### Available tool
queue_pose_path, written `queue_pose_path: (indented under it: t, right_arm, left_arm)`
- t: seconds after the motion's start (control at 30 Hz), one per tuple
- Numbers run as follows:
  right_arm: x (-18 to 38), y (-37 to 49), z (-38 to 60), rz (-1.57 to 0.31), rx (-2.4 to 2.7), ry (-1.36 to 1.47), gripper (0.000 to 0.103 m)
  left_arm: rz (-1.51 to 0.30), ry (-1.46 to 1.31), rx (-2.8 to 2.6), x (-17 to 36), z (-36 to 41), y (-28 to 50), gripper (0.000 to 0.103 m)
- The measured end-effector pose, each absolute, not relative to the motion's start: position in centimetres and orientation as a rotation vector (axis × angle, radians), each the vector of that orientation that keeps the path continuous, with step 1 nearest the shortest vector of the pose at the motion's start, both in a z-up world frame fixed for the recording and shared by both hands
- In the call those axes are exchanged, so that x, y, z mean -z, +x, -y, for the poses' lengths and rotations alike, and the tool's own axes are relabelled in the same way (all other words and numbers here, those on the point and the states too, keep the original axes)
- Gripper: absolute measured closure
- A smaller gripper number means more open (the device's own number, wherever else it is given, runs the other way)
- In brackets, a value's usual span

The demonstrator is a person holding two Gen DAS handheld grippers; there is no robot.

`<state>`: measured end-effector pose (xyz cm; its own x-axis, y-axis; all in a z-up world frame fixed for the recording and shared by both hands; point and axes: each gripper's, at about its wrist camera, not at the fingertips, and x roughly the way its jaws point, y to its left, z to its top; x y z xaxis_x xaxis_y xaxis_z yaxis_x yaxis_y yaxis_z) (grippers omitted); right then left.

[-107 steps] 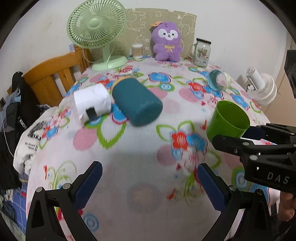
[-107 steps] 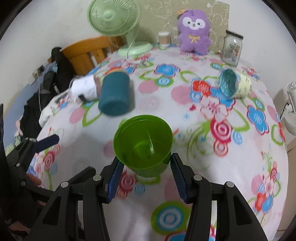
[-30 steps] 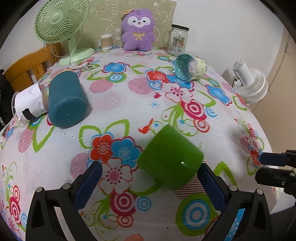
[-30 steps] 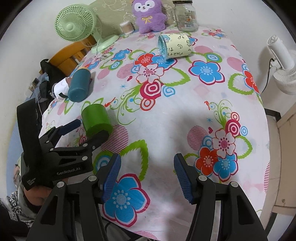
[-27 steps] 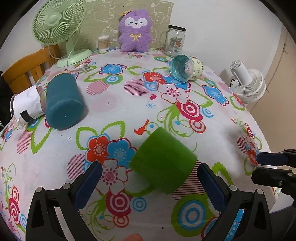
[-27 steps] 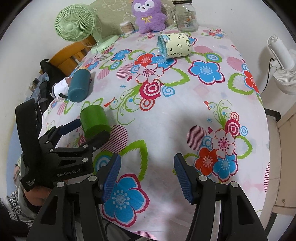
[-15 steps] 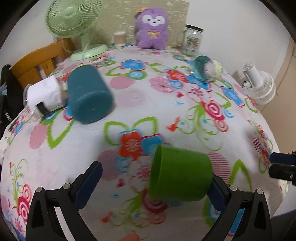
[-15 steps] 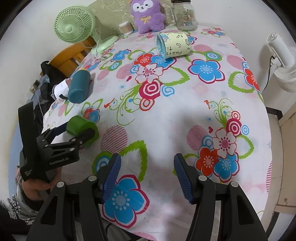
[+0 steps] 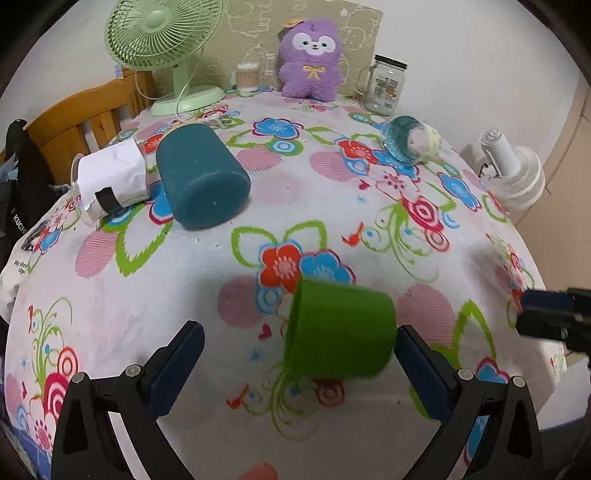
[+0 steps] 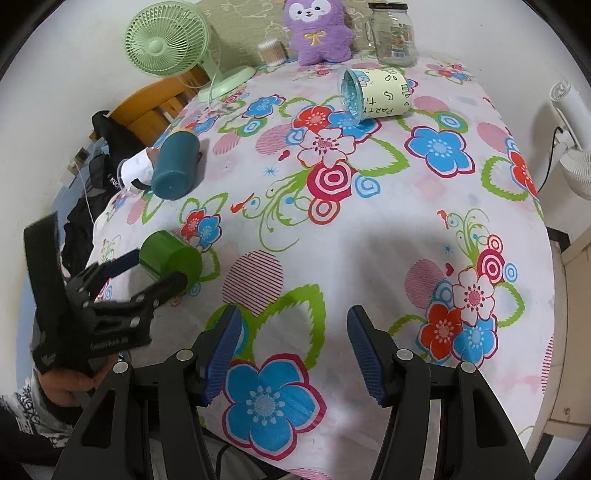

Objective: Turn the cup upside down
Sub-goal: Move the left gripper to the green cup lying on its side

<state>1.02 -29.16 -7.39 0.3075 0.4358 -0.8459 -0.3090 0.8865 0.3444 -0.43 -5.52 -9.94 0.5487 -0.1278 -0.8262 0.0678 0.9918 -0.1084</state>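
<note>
Green cup on its side between wide-spread left gripper jaws, against right pad, right gripper jaws parted, empty

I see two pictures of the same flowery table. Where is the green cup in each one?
Left wrist view: the green cup lies low and right of centre, beside the right finger of the left gripper.
Right wrist view: the green cup is at the left edge, between that gripper's fingers.
Shared landmark: the purple plush toy at the table's far edge.
</note>
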Motion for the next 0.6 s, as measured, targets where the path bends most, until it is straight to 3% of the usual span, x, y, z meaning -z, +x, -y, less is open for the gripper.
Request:
queue_pose_path:
  t: [0.6]
  right_arm:
    - [7.6, 0.7, 31.1, -1.153, -0.462, 0.180, 0.040]
  left_arm:
    - [-0.948, -0.230, -0.122, 10.2, 2.8, -3.5, 0.000]
